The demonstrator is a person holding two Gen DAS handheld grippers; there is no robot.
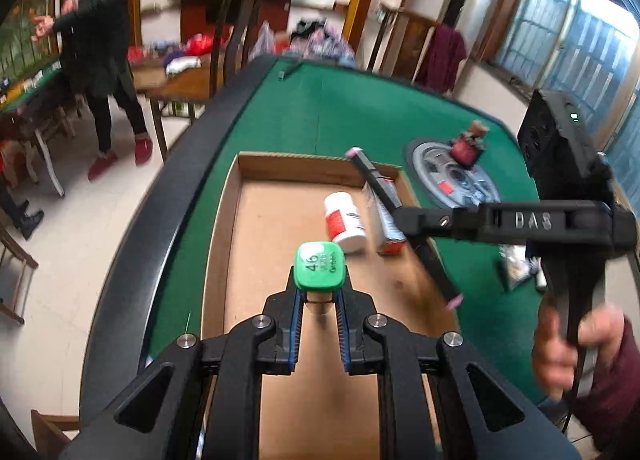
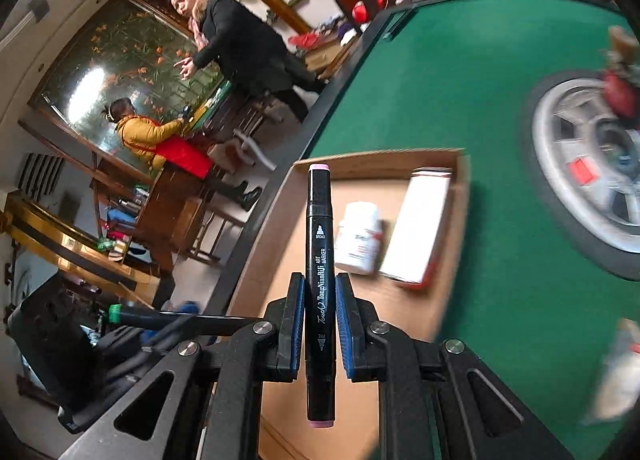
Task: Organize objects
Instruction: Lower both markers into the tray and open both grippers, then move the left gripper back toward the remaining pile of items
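Here, a green felt table (image 1: pixel 340 111) is being seen in both views, and a shallow cardboard tray (image 1: pixel 280 167) is being carried by it near its edge. A round silver centre panel (image 2: pixel 576 163) is being shown at about three o'clock of the tray, with a small red figure (image 1: pixel 466 147) being borne on its rim. Inside the tray, a white box with a red end (image 2: pixel 420 227) is being kept flat at the two o'clock corner, and a white bottle with a red label (image 1: pixel 345 221) is being laid on its side just beside it, at its nine o'clock. The right gripper (image 2: pixel 318 312) is being held over the tray, its jaws being closed on a black pink-tipped marker (image 2: pixel 320 244) pointing to twelve o'clock. The left gripper (image 1: pixel 318 300) is being clamped around a green-capped marker (image 1: pixel 319 266), also above the tray
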